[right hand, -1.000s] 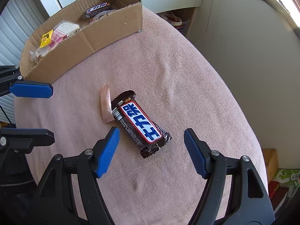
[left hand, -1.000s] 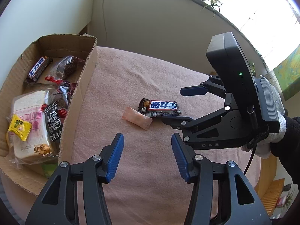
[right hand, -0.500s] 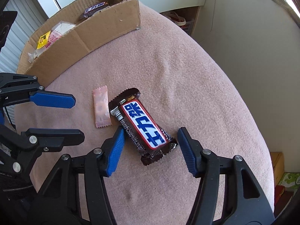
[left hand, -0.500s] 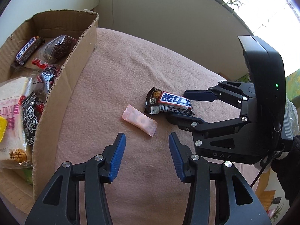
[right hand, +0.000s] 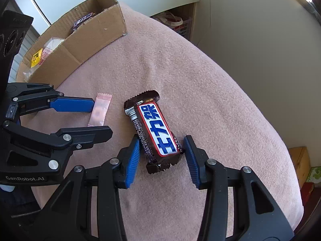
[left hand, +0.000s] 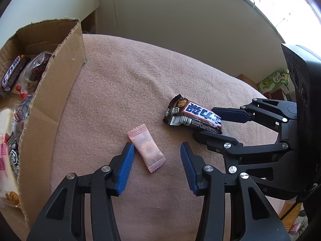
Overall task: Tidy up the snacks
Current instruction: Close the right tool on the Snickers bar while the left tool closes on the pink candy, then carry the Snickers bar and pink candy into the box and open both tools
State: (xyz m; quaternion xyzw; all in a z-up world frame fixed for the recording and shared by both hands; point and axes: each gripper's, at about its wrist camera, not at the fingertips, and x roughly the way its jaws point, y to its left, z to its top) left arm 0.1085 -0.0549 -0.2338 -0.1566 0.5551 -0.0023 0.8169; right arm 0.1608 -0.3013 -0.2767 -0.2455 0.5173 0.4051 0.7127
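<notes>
- Chocolate bar (right hand: 155, 130): lies flat on the pink cloth-covered surface (right hand: 210, 84), lower centre of the right wrist view, long axis running up the frame. Judged light and fairly stiff through the body; the glossy wrapper looks slippery and the crimped ends are flimsy. Best taken across the body's width, not by the end flaps.
- Right gripper (right hand: 161, 156): jaws are closing, one either side of the bar's near end. The left pad looks at or just beside the wrapper; the right pad is a sliver apart. No firm clamp yet.
- Pink sachet (left hand: 147, 147): lies flat on the same surface, lower centre of the left wrist view, just left of the bar in the right wrist view and apart from it. Judged very light, thin and soft, with a small round sweet showing inside; liable to slide or fold. Grip across the middle where the contents give thickness.
- Left gripper (left hand: 156, 162): jaws apart, straddling the sachet; the left pad is just beside its edge, the right pad clear. Nothing held.
- Cardboard box (left hand: 50, 104): left side of the left wrist view, already holding several wrapped snacks; judged the destination.
</notes>
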